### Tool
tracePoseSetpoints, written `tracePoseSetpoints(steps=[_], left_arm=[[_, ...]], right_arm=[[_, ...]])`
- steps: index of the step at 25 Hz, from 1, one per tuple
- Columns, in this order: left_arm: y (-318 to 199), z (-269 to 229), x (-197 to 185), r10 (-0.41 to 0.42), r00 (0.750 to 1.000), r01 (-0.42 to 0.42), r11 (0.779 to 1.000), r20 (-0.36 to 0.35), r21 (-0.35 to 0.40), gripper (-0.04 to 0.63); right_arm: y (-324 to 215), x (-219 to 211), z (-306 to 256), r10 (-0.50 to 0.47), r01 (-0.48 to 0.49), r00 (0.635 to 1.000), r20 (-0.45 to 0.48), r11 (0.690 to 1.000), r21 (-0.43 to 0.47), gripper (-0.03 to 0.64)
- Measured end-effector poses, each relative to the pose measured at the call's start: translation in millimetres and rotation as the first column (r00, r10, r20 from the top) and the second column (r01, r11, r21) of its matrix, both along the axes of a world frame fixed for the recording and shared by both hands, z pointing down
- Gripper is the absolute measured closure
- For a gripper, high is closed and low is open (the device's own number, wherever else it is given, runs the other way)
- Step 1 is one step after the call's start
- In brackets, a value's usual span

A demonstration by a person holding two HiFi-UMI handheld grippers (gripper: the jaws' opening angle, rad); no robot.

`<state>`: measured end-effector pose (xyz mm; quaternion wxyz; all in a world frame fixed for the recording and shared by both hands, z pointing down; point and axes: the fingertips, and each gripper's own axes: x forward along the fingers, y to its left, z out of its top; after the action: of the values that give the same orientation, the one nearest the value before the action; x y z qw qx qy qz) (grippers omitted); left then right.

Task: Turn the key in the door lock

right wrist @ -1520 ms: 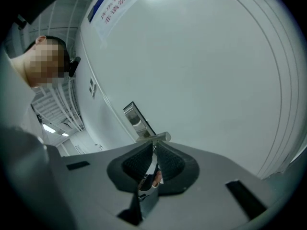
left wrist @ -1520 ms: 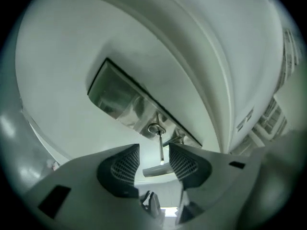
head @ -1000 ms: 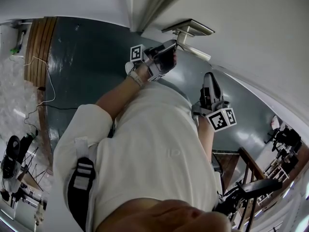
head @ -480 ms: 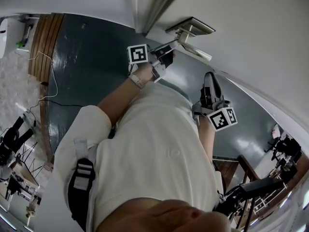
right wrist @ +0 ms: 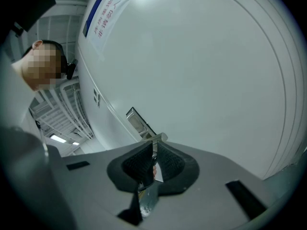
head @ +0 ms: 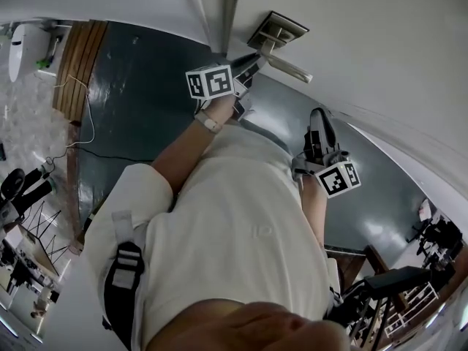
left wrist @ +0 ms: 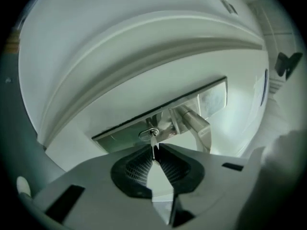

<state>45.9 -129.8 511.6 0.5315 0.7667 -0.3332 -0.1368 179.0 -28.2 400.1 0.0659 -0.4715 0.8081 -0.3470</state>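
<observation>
The key (left wrist: pixel 153 143) stands in the lock (left wrist: pixel 147 133) on the metal plate (left wrist: pixel 117 132), just beside the handle (left wrist: pixel 194 123). The left gripper (left wrist: pixel 154 152) pinches its head between the pad tips, though the jaws have just been opening a little. To turn well, I would tighten first, then roll about the key's own line without bending it. The right gripper (right wrist: pixel 153 150) is pressed together, idle. A blue notice (right wrist: pixel 98 16) on the door (right wrist: pixel 201 71) is too small to read.

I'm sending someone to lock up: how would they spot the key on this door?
On the white door, find the long brushed-metal lock plate that carries the silver lever handle. The small silver metal key sticks out of the keyhole beside that handle: a thin flat sliver, far slimmer than the chunky lever.
</observation>
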Motion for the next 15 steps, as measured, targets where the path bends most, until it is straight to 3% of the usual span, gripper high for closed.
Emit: tracePoseSetpoints(steps=[2,4,9,10,11,13,15], left_arm=[[-5,5,-6,-0.02,0.991,0.016,0.999,0.13,0.036,0.552],[-5,6,-14,-0.035,0.967,0.017,0.997,0.251,0.074,0.554],[1,3,-18,-0.07,0.897,0.008,0.99,0.437,0.14,0.554],[2,2,-19,-0.079,0.87,0.001,0.987,0.487,0.159,0.554],[4,2,-19,-0.092,0.827,-0.013,0.983,0.554,0.184,0.556],[7,3,-21,-0.133,0.706,-0.059,0.968,0.696,0.244,0.561],[8,4,-30,-0.183,0.596,-0.094,0.951,0.782,0.294,0.561]], right_arm=[[0,5,5,-0.006,0.006,1.0,0.01,1.0,0.002,0.571],[3,6,8,-0.012,0.012,1.0,0.017,1.0,0.005,0.57],[11,15,9,-0.031,0.031,0.999,0.034,0.999,0.011,0.571],[12,16,9,-0.037,0.037,0.999,0.037,0.999,0.012,0.571],[14,18,9,-0.043,0.043,0.998,0.04,0.999,0.013,0.571],[15,19,9,-0.055,0.055,0.997,0.045,0.998,0.013,0.571],[16,14,9,-0.066,0.066,0.997,0.05,0.998,0.012,0.569]])
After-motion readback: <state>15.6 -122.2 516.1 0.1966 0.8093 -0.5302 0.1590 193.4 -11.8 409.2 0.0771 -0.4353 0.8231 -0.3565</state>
